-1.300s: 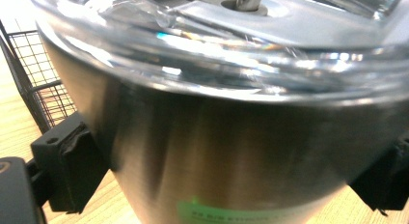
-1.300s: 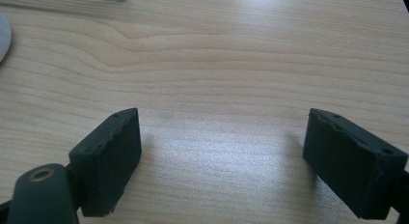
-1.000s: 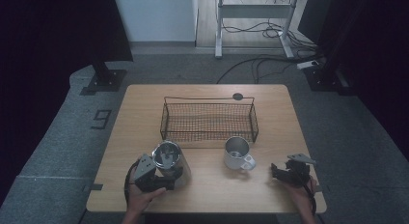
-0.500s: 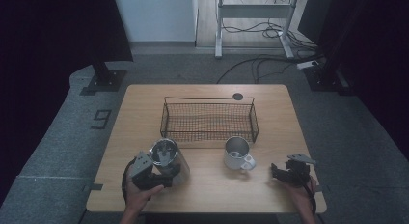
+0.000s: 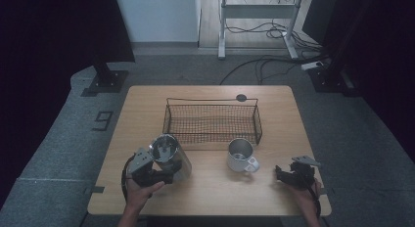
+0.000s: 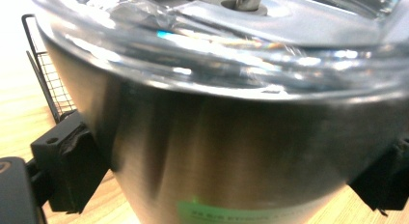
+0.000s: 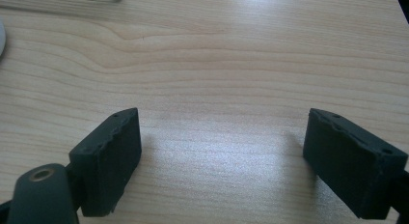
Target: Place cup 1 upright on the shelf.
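- Steel canister [image 5: 169, 156], a tall shiny cylinder with a clear lid, sits tilted near the table's [image 5: 147, 104] front-left corner, held by the left gripper [image 5: 155, 174]; its top leans toward the wire basket [image 5: 212, 120].
- In the left gripper view the left pads [image 6: 72, 163] press on either side of the canister's wall [image 6: 231, 151], jaws spread wide around it. The grip sits low on a smooth, rounded surface, so I judge a slip likely: the polished metal offers little friction and the weight hangs above the pads.
- If the canister pivots in the jaws, its lid end could swing down and knock the near rim of the wire basket, which stands just beyond it across the table's middle.
- The clear lid looks like a separate piece; tipping further could let it come loose, though whether it is locked on I cannot tell.
- White mug [image 5: 241, 156] stands upright just in front of the basket's right half, well apart from the canister; a wide sweep toward the basket could clip it.
- Right gripper [image 5: 292, 174] rests near the table's front-right corner with its jaws parted and nothing between them; the right gripper view shows bare wood between its pads [image 7: 108, 159]. It gives no support should the canister fall.
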A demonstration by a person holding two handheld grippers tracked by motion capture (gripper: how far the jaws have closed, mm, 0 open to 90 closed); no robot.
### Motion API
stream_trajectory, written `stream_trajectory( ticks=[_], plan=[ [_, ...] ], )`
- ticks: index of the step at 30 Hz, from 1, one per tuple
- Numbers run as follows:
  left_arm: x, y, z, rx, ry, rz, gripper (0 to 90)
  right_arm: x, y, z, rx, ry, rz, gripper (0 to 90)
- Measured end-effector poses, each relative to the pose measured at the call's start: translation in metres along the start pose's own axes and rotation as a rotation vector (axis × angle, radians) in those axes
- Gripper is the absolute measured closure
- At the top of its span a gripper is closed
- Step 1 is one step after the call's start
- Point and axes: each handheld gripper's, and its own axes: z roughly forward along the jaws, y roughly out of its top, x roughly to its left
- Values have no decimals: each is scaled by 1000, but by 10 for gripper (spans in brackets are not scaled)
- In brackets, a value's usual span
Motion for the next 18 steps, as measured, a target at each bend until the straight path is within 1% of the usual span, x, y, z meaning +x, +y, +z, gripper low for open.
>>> stream_trajectory(
  ticks=[7,11,18],
  plan=[
    [2,5,2,-6,-2,-1,42,0,0,0,0,-1,1,131],
    [4,8,3,-9,-19,-6,43,0,0,0,-1,-2,1,132],
    [4,13,6,-9,-15,2,43,0,0,0,-1,-2,2,133]
  ],
)
